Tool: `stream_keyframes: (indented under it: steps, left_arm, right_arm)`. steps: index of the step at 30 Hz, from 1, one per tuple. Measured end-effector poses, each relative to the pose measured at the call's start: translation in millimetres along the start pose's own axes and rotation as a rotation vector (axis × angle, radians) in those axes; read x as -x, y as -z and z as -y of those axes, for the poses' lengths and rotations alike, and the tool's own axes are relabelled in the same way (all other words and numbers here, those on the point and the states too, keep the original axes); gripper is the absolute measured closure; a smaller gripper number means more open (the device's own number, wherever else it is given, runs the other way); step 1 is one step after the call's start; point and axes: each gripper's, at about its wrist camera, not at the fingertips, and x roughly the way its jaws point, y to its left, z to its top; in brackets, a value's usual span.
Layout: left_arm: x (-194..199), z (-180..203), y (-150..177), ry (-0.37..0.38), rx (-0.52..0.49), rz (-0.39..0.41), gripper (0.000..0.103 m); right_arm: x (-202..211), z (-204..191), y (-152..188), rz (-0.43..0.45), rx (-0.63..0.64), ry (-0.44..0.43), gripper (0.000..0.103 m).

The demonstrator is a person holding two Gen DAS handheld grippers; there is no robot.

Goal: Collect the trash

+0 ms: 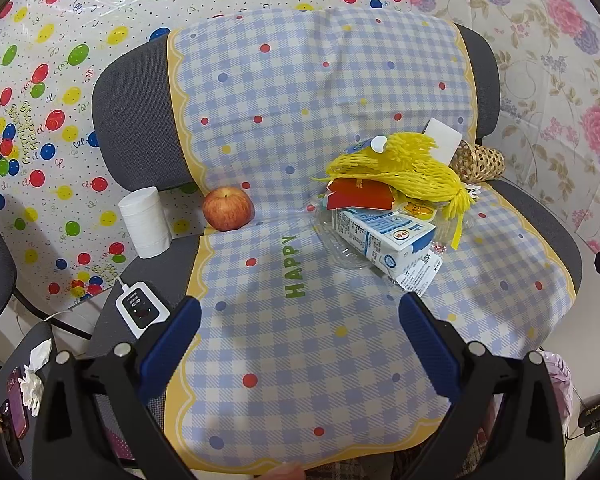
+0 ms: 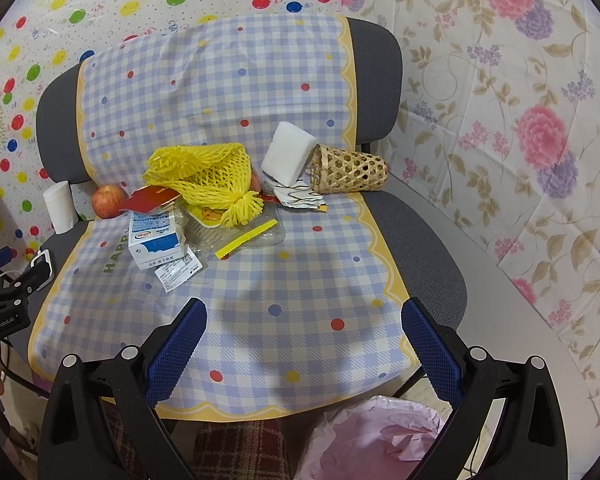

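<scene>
A trash pile lies on the checked cloth of a chair seat: a yellow foam net (image 1: pixel 396 168) (image 2: pixel 204 176), a red card (image 1: pixel 360 196) (image 2: pixel 150 198), a blue-white milk carton (image 1: pixel 384 240) (image 2: pixel 154 240), clear plastic wrap (image 2: pixel 240 232) with a yellow strip (image 2: pixel 246 239), and a paper label (image 2: pixel 179 271). A pink-lined trash bag (image 2: pixel 380 440) sits below the seat's front edge. My left gripper (image 1: pixel 300 320) is open and empty, short of the pile. My right gripper (image 2: pixel 304 324) is open and empty above the seat's front.
An apple (image 1: pixel 228 209) (image 2: pixel 108 201) and a white roll (image 1: pixel 145 222) (image 2: pixel 60 207) sit at the seat's left. A white foam block (image 2: pixel 288 154) and a tipped bamboo basket (image 2: pixel 348 168) lie behind the pile. A white controller (image 1: pixel 142 309) lies front left.
</scene>
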Motion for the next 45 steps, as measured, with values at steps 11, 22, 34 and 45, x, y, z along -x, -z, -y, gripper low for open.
stream_keyframes:
  steps: [11, 22, 34, 45]
  left_arm:
    - [-3, -1, 0, -0.001, 0.002, 0.001, 0.007]
    - [-1, -2, -3, -0.003, 0.002, 0.001, 0.007]
    - [-1, -2, -3, -0.004, 0.001, 0.000, 0.007]
    - [2, -4, -4, -0.007, 0.002, 0.000, 0.007]
  right_arm:
    - [0, -1, 0, 0.001, 0.000, 0.000, 0.006]
    - [1, -2, -2, 0.001, 0.001, 0.001, 0.006]
    - [1, -1, -1, 0.001, -0.001, 0.002, 0.006]
    - [3, -2, -3, 0.003, -0.006, 0.000, 0.006]
